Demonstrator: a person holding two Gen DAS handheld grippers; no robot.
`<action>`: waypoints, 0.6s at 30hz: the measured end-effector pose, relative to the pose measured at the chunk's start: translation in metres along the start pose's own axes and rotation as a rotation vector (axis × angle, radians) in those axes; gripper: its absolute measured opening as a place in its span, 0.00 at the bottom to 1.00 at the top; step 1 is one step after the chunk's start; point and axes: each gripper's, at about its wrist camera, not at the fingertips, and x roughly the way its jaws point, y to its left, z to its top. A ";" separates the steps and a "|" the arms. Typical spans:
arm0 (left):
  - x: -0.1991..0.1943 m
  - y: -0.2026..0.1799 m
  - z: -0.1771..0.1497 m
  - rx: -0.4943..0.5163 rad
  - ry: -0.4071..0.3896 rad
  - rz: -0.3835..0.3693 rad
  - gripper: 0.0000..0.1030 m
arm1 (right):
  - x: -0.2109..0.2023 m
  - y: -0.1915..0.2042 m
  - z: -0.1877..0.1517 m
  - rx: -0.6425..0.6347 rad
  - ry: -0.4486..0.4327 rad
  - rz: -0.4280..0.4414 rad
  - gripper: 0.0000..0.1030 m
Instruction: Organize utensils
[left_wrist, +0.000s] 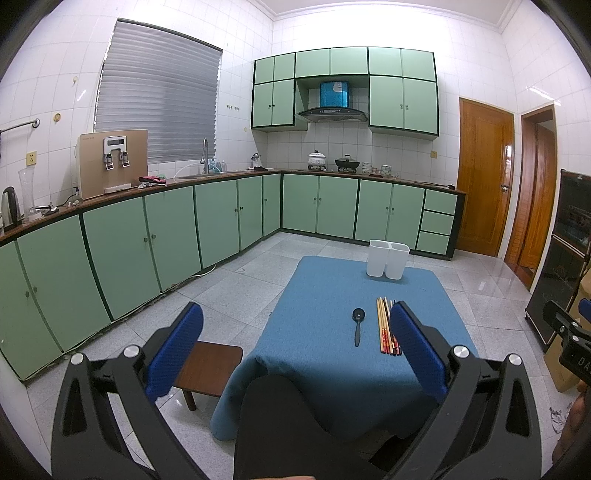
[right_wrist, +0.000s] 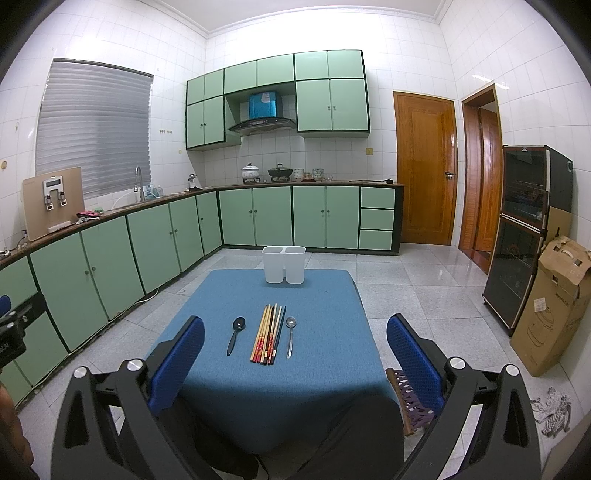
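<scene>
On the blue-cloth table (right_wrist: 221, 387) lie a black spoon (right_wrist: 236, 334), a bundle of several chopsticks (right_wrist: 269, 334) and a metal spoon (right_wrist: 290, 336), side by side. A white two-compartment holder (right_wrist: 283, 264) stands upright at the table's far edge. In the left wrist view the black spoon (left_wrist: 358, 325), the chopsticks (left_wrist: 385, 328) and the holder (left_wrist: 387, 258) show; the metal spoon is hidden behind a finger. My left gripper (left_wrist: 295, 332) is open and empty, short of the table. My right gripper (right_wrist: 295, 339) is open and empty, held back from the near edge.
A small brown stool (left_wrist: 208, 367) stands left of the table. A woven-seat stool (right_wrist: 410, 397) sits at its right. Green cabinets (left_wrist: 166, 236) line the left and far walls. A dark appliance cabinet (right_wrist: 524, 236) and a cardboard box (right_wrist: 554, 310) stand at the right. Dark-clothed knees (left_wrist: 280, 413) are under the grippers.
</scene>
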 end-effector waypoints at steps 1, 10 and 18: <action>0.000 0.000 0.000 0.000 0.000 0.000 0.95 | 0.000 0.000 0.001 0.000 0.002 0.000 0.94; 0.007 0.001 -0.006 0.001 0.016 -0.009 0.95 | -0.003 0.004 0.000 -0.001 0.006 0.000 0.94; 0.019 0.002 -0.005 0.007 0.043 -0.022 0.95 | 0.007 0.007 -0.015 -0.007 0.021 0.002 0.94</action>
